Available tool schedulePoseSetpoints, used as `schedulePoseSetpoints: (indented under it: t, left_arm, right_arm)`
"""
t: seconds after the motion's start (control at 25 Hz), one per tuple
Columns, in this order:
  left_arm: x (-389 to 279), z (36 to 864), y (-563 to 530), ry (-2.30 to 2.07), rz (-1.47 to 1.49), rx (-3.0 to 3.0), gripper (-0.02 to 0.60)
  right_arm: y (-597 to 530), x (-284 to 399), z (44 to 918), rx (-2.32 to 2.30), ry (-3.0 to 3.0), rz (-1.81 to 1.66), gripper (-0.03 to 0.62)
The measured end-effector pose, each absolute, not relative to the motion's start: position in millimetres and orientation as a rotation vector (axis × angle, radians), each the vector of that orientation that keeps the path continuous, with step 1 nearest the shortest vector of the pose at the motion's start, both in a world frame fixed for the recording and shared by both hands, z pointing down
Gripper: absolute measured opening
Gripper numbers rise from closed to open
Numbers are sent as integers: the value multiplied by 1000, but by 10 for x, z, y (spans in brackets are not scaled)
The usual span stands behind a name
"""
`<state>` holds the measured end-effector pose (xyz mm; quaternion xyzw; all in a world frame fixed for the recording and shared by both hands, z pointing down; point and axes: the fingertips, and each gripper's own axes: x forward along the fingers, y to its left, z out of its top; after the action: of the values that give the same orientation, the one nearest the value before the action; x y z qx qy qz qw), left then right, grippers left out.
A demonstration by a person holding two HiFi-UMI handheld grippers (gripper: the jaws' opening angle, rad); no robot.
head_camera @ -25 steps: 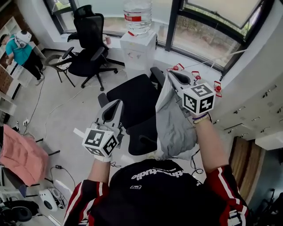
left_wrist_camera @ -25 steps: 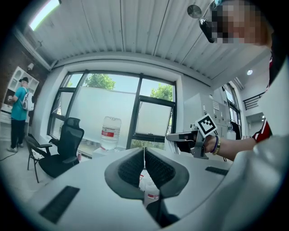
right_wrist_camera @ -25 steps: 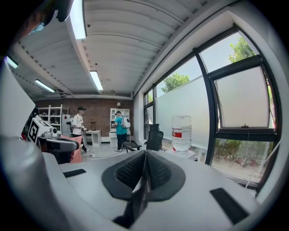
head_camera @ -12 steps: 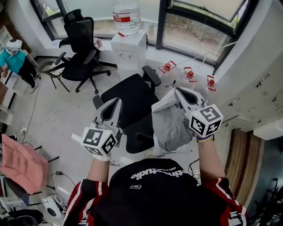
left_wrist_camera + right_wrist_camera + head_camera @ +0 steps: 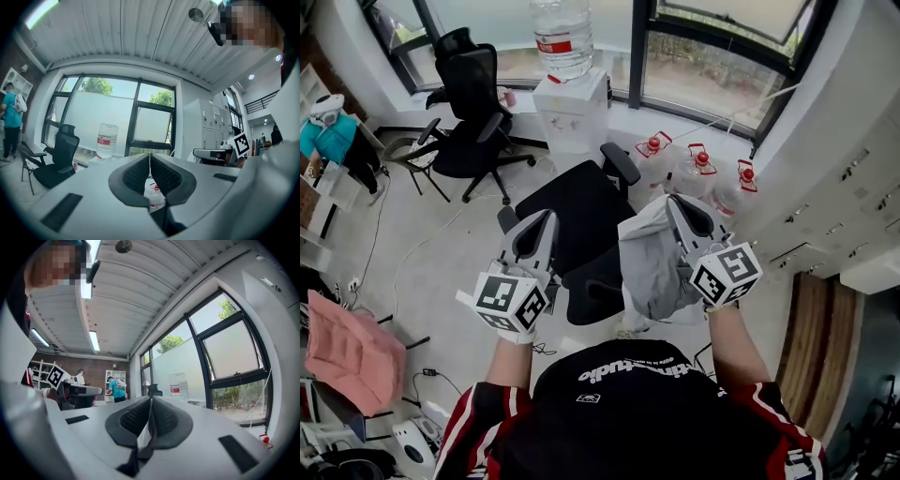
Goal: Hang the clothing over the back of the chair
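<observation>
Right gripper (image 5: 673,201): jaws pressed together on a fold of the grey fabric garment (image 5: 652,267), which hangs beneath it at frame centre, beside the near black mesh office chair (image 5: 581,206).

Left gripper (image 5: 547,217): jaws together, nothing between them.

Count: two black chairs, the far chair (image 5: 478,103) at upper left; one garment; three red-capped water bottles (image 5: 701,164).

Both forearms reach forward, grippers level.

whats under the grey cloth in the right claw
The cloth hangs from the right claw beside the black chair, overlapping the right edge of its back. That edge and the floor directly below are covered.
</observation>
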<state>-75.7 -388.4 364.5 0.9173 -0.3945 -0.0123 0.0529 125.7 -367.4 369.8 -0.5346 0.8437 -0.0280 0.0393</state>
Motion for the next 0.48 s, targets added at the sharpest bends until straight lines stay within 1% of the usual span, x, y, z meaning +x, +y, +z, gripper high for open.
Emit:
schedulePoseSetpoints:
  t: [0.16,0.32,0.4,0.48]
  left_arm:
    - [-757,3647,-3846,-1204,-20,2784,26]
    - [-764,3652,-3843,-1214,-5,2781,26]
    - [-767,3649,-3850,-1218,-5,2780,26]
    - [-766,3655,-3847,-1220,-4,2781,26]
  right_arm:
    - [-3661,1222,3763,-1620,2601,-95,41]
    - [-3656,1153,3754,-1583,2629,-92,130]
    - [-3657,1125,3744,-1572,2644,-81,149]
    - [-3658,1104,3759,-1567,2660,-77,187]
